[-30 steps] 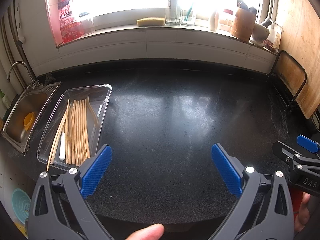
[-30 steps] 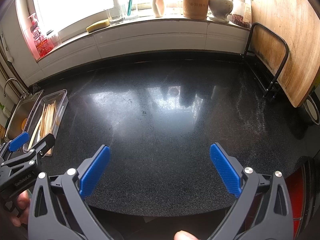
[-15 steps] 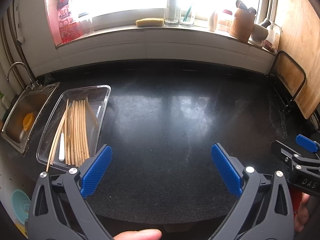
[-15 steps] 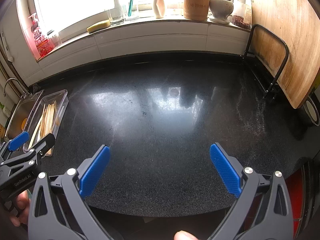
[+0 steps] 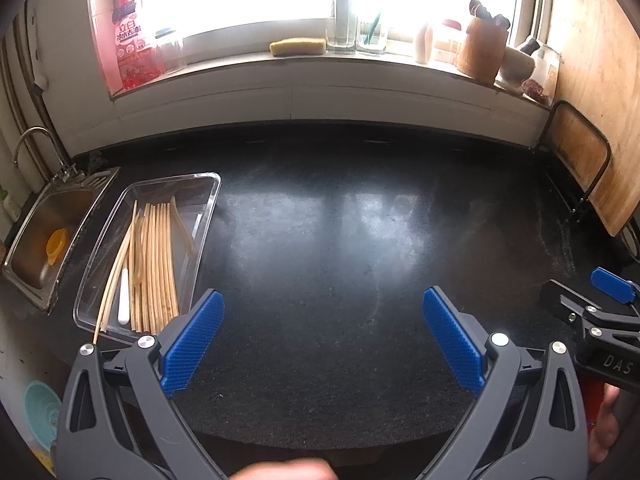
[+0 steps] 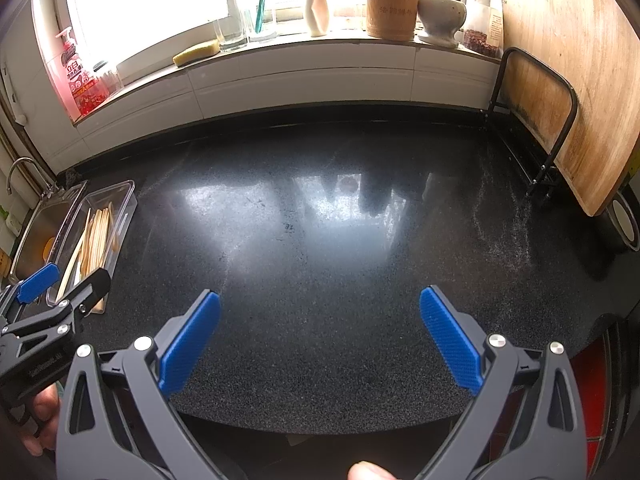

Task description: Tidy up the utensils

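Bamboo chopsticks (image 5: 154,264) lie gathered in the clear plastic tray (image 5: 208,216) beside the sink (image 5: 38,280). Both left tongs (image 5: 320,340) and right tongs (image 6: 320,338) hover spread wide and empty above the bare black bench (image 6: 340,240). Sorting looks finished; next, likely withdraw.

The right gripper (image 6: 320,336) fills the lower frame, its blue pads (image 6: 190,342) spread wide above a bare black counter (image 6: 340,240). At lower left the left gripper (image 6: 52,284) juts in, jaws apart, a hand (image 6: 40,420) below it. Behind it, at left, a clear tray (image 6: 124,204) holds chopsticks (image 6: 98,236), just beside a sink (image 6: 36,232). Across the top, a sill carries a sponge (image 6: 196,51), glasses (image 6: 232,24) and a mortar (image 6: 442,14). A cutting board (image 6: 568,80) leans at right.
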`<action>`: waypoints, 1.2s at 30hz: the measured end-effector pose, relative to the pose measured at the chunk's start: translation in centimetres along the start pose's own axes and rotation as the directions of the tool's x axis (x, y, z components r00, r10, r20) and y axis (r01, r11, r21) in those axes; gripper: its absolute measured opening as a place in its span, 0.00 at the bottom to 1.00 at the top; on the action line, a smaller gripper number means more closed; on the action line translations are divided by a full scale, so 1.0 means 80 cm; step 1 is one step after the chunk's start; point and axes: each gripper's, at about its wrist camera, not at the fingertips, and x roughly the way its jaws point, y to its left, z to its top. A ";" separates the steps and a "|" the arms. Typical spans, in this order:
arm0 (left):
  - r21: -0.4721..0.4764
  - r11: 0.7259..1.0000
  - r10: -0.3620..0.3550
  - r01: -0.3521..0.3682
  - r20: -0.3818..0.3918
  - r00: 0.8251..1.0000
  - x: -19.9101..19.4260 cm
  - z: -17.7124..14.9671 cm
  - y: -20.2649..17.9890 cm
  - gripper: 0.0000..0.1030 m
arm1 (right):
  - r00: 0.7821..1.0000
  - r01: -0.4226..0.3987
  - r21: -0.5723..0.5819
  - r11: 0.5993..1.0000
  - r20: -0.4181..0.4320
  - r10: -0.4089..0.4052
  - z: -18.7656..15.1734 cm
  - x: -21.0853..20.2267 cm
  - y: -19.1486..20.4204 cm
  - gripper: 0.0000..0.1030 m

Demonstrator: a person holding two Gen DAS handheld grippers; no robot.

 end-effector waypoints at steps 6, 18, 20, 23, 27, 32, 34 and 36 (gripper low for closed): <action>-0.003 1.000 -0.004 0.004 -0.008 1.000 0.001 0.001 0.001 0.94 | 1.000 0.000 0.000 1.000 0.000 0.000 0.000 0.000 0.000 0.94; -0.003 1.000 -0.003 0.003 -0.008 1.000 0.000 0.001 0.002 0.94 | 1.000 0.000 -0.002 1.000 0.001 0.000 0.001 0.000 0.001 0.94; -0.003 1.000 -0.004 0.004 -0.008 1.000 0.001 0.002 0.002 0.94 | 1.000 -0.001 -0.003 1.000 0.001 0.001 0.001 0.000 0.002 0.94; -0.004 1.000 -0.003 0.003 -0.008 1.000 0.001 0.002 0.002 0.94 | 1.000 -0.002 -0.003 1.000 0.002 0.002 0.001 0.000 0.002 0.94; -0.003 1.000 -0.004 0.004 -0.008 1.000 0.000 0.002 0.002 0.94 | 1.000 -0.002 -0.003 1.000 0.002 0.002 0.001 0.000 0.002 0.94; -0.004 1.000 -0.003 0.003 -0.008 1.000 0.000 0.002 0.001 0.94 | 1.000 -0.003 -0.003 1.000 0.001 0.003 0.001 0.000 0.002 0.94; -0.005 1.000 -0.003 0.003 -0.008 1.000 0.000 0.002 0.001 0.94 | 1.000 -0.001 -0.003 1.000 0.001 0.001 0.001 0.000 0.002 0.94; -0.004 1.000 -0.003 0.002 -0.009 1.000 0.000 0.002 0.002 0.94 | 1.000 -0.002 -0.002 1.000 0.002 0.002 0.001 -0.001 0.002 0.94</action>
